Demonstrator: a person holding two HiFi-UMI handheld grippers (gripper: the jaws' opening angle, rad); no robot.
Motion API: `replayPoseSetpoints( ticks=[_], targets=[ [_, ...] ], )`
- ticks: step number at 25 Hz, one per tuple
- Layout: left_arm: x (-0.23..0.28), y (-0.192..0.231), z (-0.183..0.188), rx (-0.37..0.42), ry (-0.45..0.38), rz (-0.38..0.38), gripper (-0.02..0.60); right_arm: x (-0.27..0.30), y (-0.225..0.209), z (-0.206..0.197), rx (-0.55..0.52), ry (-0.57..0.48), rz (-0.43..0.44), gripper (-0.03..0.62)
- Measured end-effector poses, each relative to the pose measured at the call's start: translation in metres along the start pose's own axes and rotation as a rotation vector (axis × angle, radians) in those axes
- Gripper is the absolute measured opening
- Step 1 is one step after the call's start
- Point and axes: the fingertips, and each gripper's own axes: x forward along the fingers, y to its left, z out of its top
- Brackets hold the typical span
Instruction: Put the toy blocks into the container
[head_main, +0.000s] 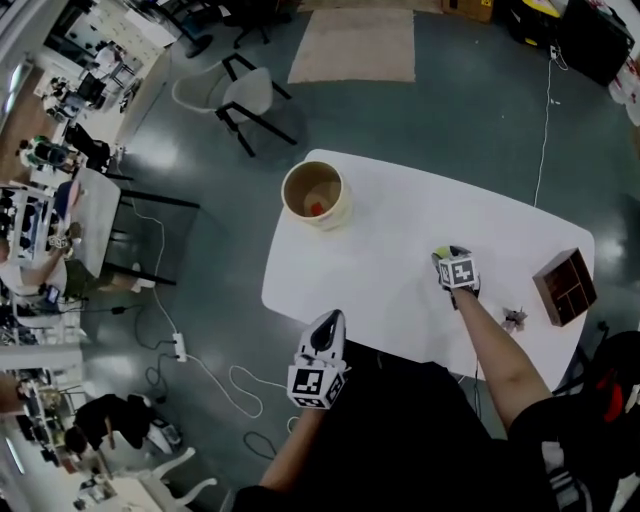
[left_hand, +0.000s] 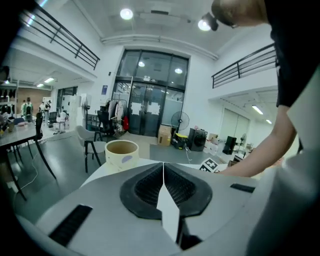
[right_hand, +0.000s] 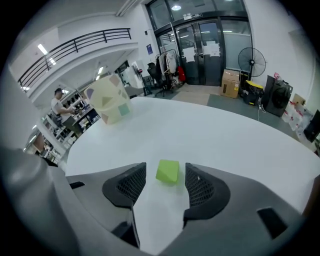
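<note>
The white rounded tabletop (head_main: 400, 215) carries the cream round container (head_main: 316, 195) at its far left corner, well apart from the work. The left tool (head_main: 329, 322), pressed together and empty, hangs off the near edge, likely keeping clear. The right tool (head_main: 447, 257) stands spread astride the small lime-green toy block (right_hand: 168, 171) lying on the tabletop, pads not touching it, apparently lined up to pinch it.

Left gripper (head_main: 329, 322): jaws pressed flat together, nothing between them; held close in front of the body, tipped slightly downward. Left forearm (head_main: 288, 452) bare, reaching forward. Right gripper (head_main: 447, 255): jaws wide apart, angled steeply down. Right forearm (head_main: 495, 345) bare, stretched out.
</note>
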Motion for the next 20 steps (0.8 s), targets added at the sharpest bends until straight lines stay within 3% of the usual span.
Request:
replayPoseSetpoints(
  ticks=[5,9,11,12,16,20],
  targets=[
    [-0.060,0.025,0.024,-0.080,-0.118,0.134,0.008,0.007,0.001,-0.007,-0.042,0.021,-0.002,0.212],
    [-0.096,0.033,0.045,-0.016,-0.218,0.184,0.008,0.010,0.002,-0.007,-0.061,0.033,-0.019,0.202],
    [-0.108,0.035,0.051,0.010,-0.268,0.202,0.008,0.010,0.001,-0.006,-0.066,0.031,-0.034,0.135],
    [-0.111,0.038,0.052,0.014,-0.283,0.212,0.008,0.009,0.000,-0.005,-0.070,0.029,-0.042,0.135],
    [-0.106,0.058,0.045,-0.017,-0.282,0.208,0.008,0.002,0.005,-0.004,-0.073,0.034,-0.063,0.133],
    [-0.078,0.080,0.053,-0.002,-0.282,0.142,0.008,-0.015,0.019,-0.004,-0.048,0.029,-0.085,0.133]
  ],
)
